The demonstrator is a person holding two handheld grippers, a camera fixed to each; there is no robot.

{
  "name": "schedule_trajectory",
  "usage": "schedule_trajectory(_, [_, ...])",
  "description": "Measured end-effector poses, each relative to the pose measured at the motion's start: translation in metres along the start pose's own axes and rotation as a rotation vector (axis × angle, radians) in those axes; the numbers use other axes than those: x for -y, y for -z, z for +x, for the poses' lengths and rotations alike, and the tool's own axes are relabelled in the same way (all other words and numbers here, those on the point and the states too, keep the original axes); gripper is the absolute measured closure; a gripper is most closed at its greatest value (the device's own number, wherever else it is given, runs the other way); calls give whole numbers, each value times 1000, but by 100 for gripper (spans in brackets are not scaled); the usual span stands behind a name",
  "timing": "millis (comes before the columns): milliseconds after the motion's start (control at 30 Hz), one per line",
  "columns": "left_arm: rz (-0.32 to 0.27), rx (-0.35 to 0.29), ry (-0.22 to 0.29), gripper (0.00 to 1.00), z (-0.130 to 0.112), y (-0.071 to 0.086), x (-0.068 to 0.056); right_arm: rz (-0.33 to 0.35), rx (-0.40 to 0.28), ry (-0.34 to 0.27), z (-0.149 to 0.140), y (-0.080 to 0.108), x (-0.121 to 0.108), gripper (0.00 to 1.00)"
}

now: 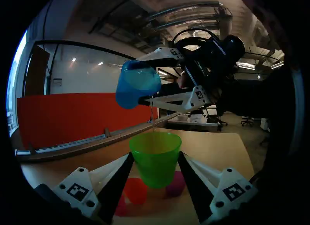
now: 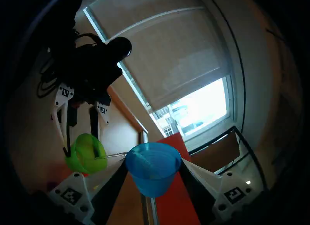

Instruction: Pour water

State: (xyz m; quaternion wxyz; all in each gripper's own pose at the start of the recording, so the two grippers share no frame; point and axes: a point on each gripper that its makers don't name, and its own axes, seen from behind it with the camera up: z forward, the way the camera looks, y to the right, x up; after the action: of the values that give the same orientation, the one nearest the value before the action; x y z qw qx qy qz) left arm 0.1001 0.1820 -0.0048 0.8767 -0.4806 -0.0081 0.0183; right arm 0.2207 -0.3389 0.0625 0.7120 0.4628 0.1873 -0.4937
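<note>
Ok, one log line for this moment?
phase: pouring | right gripper: shut on translucent blue plastic cup, tilted | left gripper: shut on green plastic cup | water stream: into green cup

Low between my left jaws, a red cup (image 1: 135, 190) sits to the left and a purple cup (image 1: 176, 184) to the right, both on the wooden table (image 1: 217, 147) that runs out ahead. Beyond the table's far edge, left of my jaws, stands an orange-red partition (image 1: 69, 116) with a glass wall (image 1: 85, 73) above it. High overhead run ceiling pipes (image 1: 186, 11). Far off to the right is an office chair (image 1: 247, 121).

Above my right jaws hangs a pale roller blind (image 2: 174, 50), drawn most of the way down over a bright window (image 2: 201, 108).
</note>
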Motion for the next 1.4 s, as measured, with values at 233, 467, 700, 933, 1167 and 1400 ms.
schedule_trajectory(233, [1, -1, -1, 17, 2, 0, 1, -1, -1, 7, 0, 0, -1, 8])
schedule_trajectory(467, [2, 0, -2, 17, 2, -1, 2, -5, -1, 15, 0, 1, -2, 9])
schedule_trajectory(700, [2, 3, 0, 17, -1, -1, 2, -6, -3, 23, 1, 0, -2, 9])
schedule_trajectory(933, [5, -2, -1, 17, -1, -2, 2, -1, -2, 33, 1, -1, 0, 9])
schedule_trajectory(1167, [7, -5, 2, 17, 0, 0, 3, -3, -2, 39, 2, -1, -1, 9])
schedule_trajectory(1400, [5, -6, 0, 17, 0, -1, 2, -3, -3, 53, 4, 0, -1, 9])
